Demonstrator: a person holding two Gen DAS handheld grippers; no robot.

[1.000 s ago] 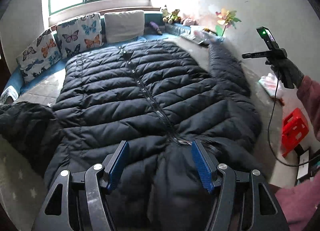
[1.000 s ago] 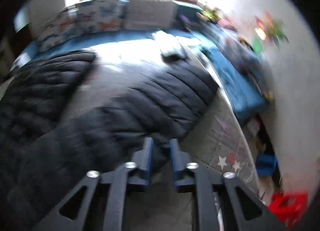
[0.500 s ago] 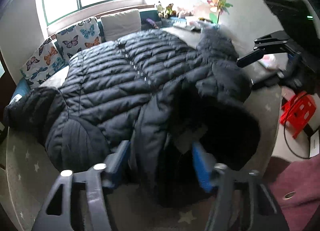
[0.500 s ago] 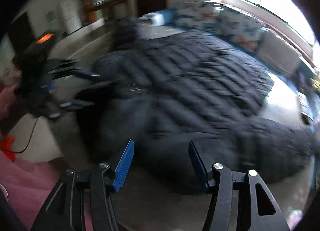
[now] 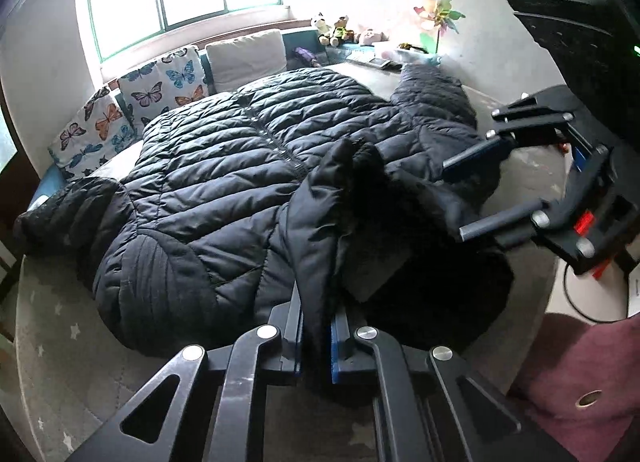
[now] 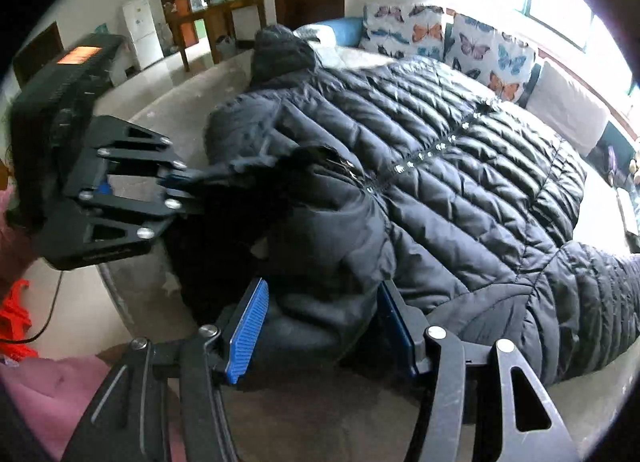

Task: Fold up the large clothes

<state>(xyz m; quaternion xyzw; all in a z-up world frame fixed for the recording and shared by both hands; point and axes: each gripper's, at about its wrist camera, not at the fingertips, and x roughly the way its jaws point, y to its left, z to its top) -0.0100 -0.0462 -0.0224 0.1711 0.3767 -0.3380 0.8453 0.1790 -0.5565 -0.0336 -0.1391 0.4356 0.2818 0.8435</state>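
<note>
While spread front-up over the grey mat: jacket (image 5: 224,165), black, quilted, taking up most of the surface.
Jacket edges: collar end nearest both grippers, bunched and lifted; hem at the far end by the cushions (image 5: 160,89); one sleeve (image 5: 60,213) trailing off to the left in the left wrist view, the other (image 5: 436,97) running back toward the right wall.
Left gripper (image 5: 316,346): clamped shut on a raised fold of the jacket's collar edge, cloth pinched tight between the blue pads.
Right gripper (image 6: 320,326): fingers spread, straddling the bunched collar; whether the pads touch the cloth cannot be told.
Open room, near side: strip of star-printed mat (image 5: 52,350) bare in front of the collar.
Open room, left: bare mat beyond the left sleeve, then floor.
Open room, right: narrow mat margin, then floor with a red stool (image 6: 16,314) and a black cable (image 5: 576,302).
Far side: closed off by cushions, window ledge and toys (image 5: 340,27).
Writing: none readable; only an orange patch atop each gripper housing.
Person: pink sleeve (image 6: 52,390) at the bottom edge.
</note>
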